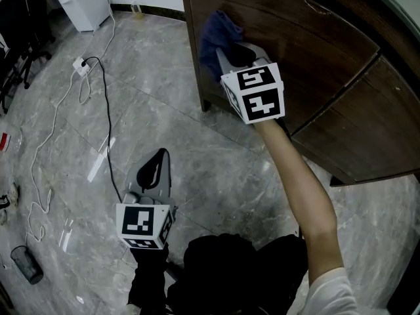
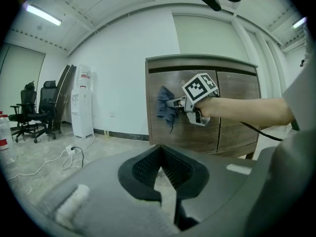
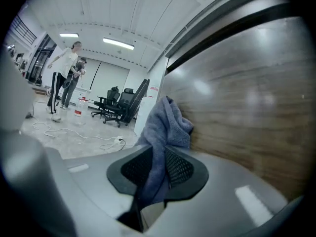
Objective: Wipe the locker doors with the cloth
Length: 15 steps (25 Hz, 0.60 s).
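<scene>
A blue cloth (image 1: 220, 31) is bunched against the upper left part of a dark wooden locker door (image 1: 315, 51). My right gripper (image 1: 237, 52) is shut on it and holds it at the door's face. In the right gripper view the cloth (image 3: 165, 127) hangs up out of the jaws beside the wood (image 3: 247, 107). The left gripper view shows the right gripper (image 2: 173, 102) and the cloth (image 2: 165, 105) high on the left door (image 2: 187, 132). My left gripper (image 1: 156, 163) hangs low over the floor, away from the locker, shut with nothing in it (image 2: 159, 167).
A second locker door (image 1: 374, 130) adjoins on the right. A white water dispenser (image 1: 82, 2) stands at the back left. A power strip with cables (image 1: 80, 65) lies on the grey floor. A black cup (image 1: 26, 264) sits at the lower left. Office chairs (image 2: 34, 112) stand beyond.
</scene>
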### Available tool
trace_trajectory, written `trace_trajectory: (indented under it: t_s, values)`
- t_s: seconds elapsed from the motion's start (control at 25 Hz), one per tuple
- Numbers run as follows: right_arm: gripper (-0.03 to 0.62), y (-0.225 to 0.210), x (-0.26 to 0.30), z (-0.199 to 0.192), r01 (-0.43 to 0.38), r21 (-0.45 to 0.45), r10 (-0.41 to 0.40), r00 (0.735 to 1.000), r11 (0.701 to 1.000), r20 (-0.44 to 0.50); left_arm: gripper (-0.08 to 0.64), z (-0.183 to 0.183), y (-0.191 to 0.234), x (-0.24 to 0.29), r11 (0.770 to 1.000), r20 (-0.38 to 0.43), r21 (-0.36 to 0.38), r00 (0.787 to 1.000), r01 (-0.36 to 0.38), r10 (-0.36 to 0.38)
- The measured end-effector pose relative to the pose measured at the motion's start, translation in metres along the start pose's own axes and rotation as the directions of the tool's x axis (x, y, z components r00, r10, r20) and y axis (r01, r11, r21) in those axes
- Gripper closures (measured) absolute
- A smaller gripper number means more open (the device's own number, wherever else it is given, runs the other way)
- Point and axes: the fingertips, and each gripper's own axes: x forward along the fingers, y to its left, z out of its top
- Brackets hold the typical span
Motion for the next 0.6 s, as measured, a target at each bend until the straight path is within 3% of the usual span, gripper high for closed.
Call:
trace_trajectory:
  t_s: [0.6]
  values:
    - [0.511,-0.024,-0.013,0.125,0.032,-0.018,-0.029,0.987,0.999,0.156,0.560,0.004,-0.001,0.002,1.000,0.014,-0.011,1.000,0.006,-0.005]
